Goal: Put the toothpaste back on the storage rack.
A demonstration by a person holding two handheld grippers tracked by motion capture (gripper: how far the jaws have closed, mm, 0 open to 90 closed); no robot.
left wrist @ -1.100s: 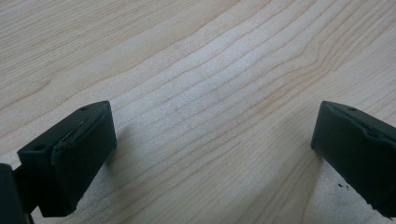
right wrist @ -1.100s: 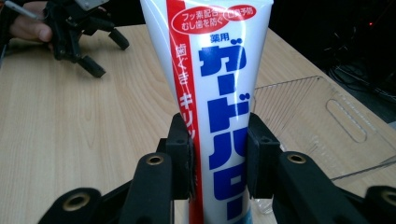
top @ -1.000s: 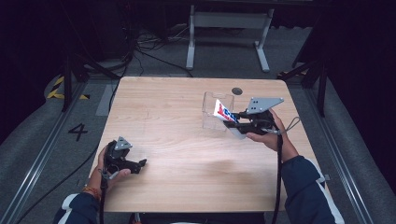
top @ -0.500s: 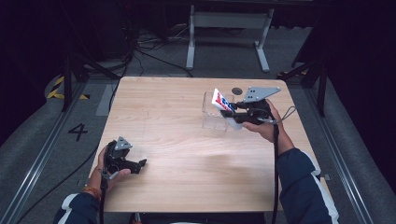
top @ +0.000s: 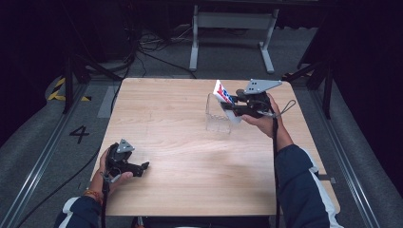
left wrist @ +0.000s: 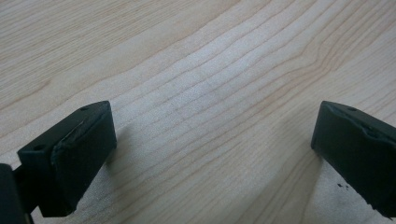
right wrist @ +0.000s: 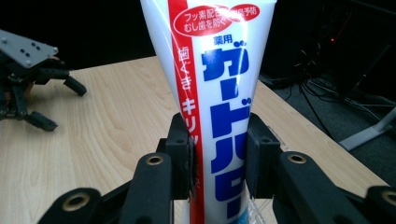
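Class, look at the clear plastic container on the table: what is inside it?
The lower end of a toothpaste tube stands in the clear container, held by the right claw. Through the walls nothing else shows; the claw hides the tube's lowest part.

A light wooden table (top: 166,118) with clear grain stands on a grey floor (top: 43,142). Beyond its far edge a pale metal stand (top: 230,21) rests on two splayed feet, and black cables (top: 147,47) lie tangled beside it. The number 4 (top: 79,134) is marked on the floor left of the table, near a yellow-and-black hazard strip (top: 59,90). A metal rail (top: 38,175) runs along that side. The surroundings are dark, with light falling mainly on the tabletop.
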